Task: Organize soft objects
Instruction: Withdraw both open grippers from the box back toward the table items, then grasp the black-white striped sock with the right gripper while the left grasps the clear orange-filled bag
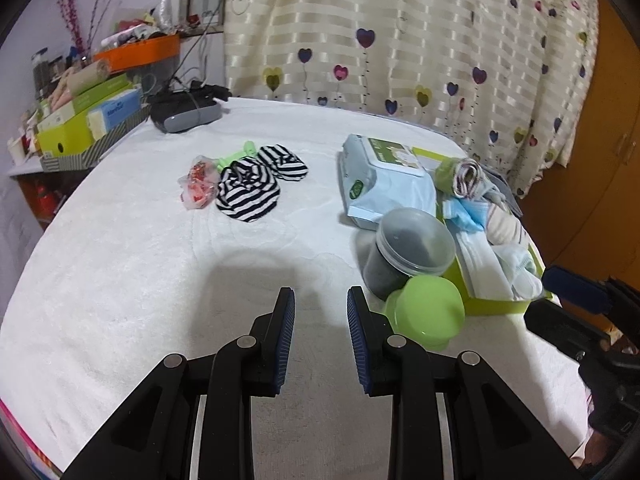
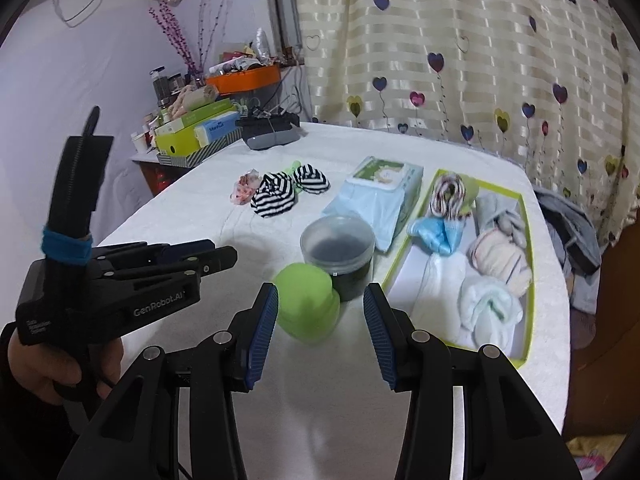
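Left tool (image 1: 321,300) empty, blue pads standing apart, low over bare white worktop (image 1: 140,280). Right tool (image 2: 320,300) likewise empty and spread wider, with the green cap-shaped piece (image 2: 308,304) just beyond its tips at 12 o'clock; not touching it as far as can be seen. Behind the green piece, touching or nearly so, a lidded clear tub (image 2: 338,250) with dark contents. At 2 o'clock from the right tool, the green-rimmed tray (image 2: 530,280) already holds rolled socks and small cloths: a white bundle nearest, cream and blue ones mid-tray, a striped roll at the far end. Wipes pack (image 2: 380,192) lies just left of the tray. Farther out, 11 o'clock in both views, the loose soft items: two black-and-white striped mittens (image 1: 248,192), one bunched and one flatter, touching each other, a green bit showing behind them, and a crinkled red-and-clear wrapper (image 1: 198,182) touching their left side. Judgement: the mittens are what remains to be tidied. Expect them to be light, limp, no stiffness; they will fold and drape once lifted. Best hold is a pinch on the bunched gathered crown of the nearer mitten, where the fabric is thickest, keeping clear of the wrapper. Shelf clutter and heart-print curtain beyond.
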